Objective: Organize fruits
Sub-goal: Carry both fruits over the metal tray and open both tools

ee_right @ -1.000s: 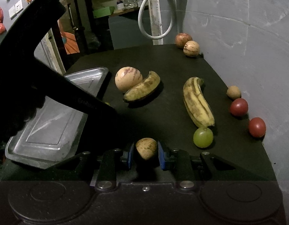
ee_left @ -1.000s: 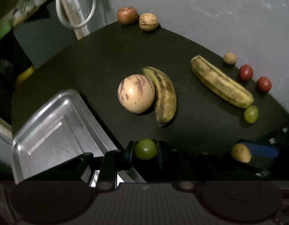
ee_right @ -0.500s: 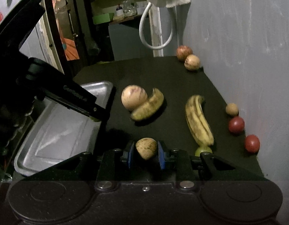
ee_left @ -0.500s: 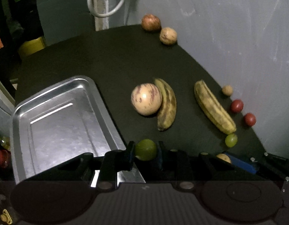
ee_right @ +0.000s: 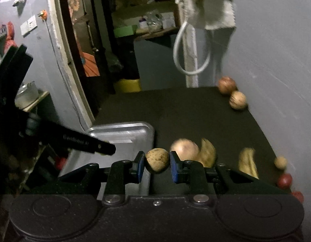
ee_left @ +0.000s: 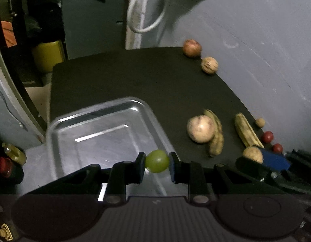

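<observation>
My left gripper is shut on a green grape and hangs over the near right corner of the metal tray. My right gripper is shut on a small brown speckled fruit, lifted beside the tray's right edge; the left view shows that fruit between blue pads. On the black mat lie a large round striped fruit, two bananas, a small tan fruit and two red fruits.
A reddish fruit and a striped fruit sit at the mat's far edge by the grey wall. A white hose loop hangs behind. A yellow container stands on the floor at left. The left tool's black arm crosses the right view.
Both grippers have risen with their fruits still clamped. The left one swung left, from over the mat to above the tray. The mat fruits now sit lower and further right in view.
</observation>
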Motion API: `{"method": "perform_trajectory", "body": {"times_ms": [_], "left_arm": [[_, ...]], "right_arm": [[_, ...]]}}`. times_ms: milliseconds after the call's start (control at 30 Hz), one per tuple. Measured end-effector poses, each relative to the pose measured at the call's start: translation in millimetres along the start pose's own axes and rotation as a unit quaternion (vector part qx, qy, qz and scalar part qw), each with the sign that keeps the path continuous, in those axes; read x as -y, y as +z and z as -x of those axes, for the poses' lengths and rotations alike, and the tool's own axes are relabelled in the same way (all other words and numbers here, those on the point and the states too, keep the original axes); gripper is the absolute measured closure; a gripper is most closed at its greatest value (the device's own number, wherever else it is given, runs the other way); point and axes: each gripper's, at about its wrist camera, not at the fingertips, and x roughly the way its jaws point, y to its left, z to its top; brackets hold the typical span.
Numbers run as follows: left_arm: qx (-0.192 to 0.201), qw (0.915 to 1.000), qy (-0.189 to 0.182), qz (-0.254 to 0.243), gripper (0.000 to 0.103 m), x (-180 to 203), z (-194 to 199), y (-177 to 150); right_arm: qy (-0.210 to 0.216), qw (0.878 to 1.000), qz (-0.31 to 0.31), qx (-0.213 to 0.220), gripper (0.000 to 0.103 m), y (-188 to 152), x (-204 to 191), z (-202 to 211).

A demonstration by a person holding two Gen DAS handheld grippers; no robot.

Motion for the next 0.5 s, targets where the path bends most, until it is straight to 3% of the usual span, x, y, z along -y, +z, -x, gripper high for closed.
{"method": "perform_trajectory", "body": {"times_ms": [200, 500], "left_arm": [[0.011, 0.9997, 0.015, 0.016, 0.077, -43.7, 1.4, 7.3], [0.010, 0.9987, 0.035, 0.035, 0.077, -96.0, -31.9, 12.2]], "right_arm": [[0.014, 1.000, 0.018, -0.009, 0.075, 18.0, -23.6, -41.5], [0.018, 0.997, 0.060, -0.051, 0.075, 15.1, -45.1, -124.3]]}}
